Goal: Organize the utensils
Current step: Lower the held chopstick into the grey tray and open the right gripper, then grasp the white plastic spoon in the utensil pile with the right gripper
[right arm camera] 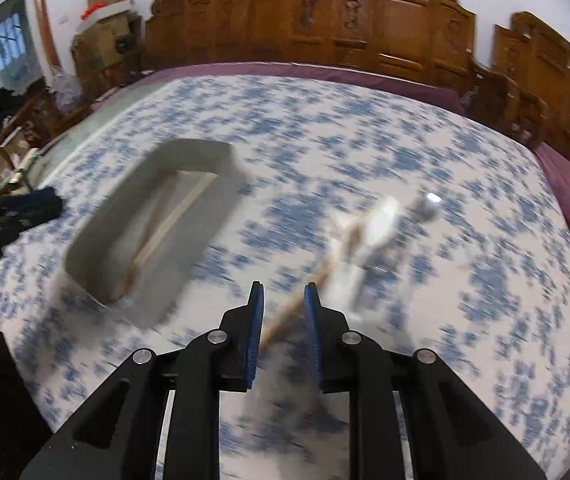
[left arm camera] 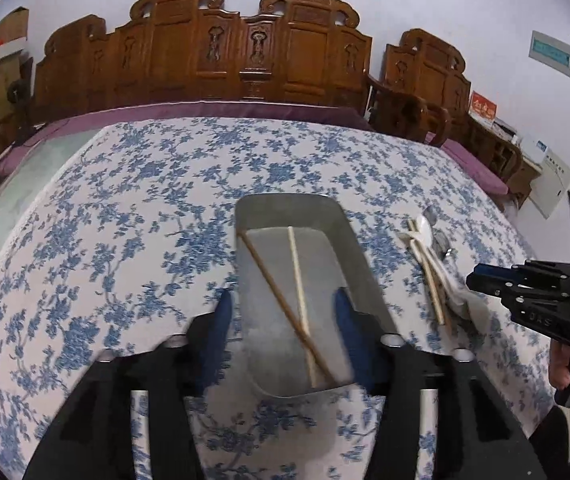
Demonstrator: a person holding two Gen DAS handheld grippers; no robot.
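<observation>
Done: 2 chopsticks [left arm camera: 297, 280] lay in tray [left arm camera: 245, 216] | left: pile [left arm camera: 433, 264] of utensils beside tray | L gripper [left arm camera: 281, 312] wide, empty | R gripper [right arm camera: 283, 296] narrow gap, nothing gripped

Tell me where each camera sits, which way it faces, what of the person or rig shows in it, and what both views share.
Left wrist: on the left gripper, looking down along its open blue fingers at the grey tray holding two chopsticks; the right gripper and a hand show at right.
Right wrist: on the right gripper, jaws open, looking down at the blurred utensil pile; the left gripper shows at the left edge.
Shared: tray, pile, floral tablecloth, carved wooden bench.
</observation>
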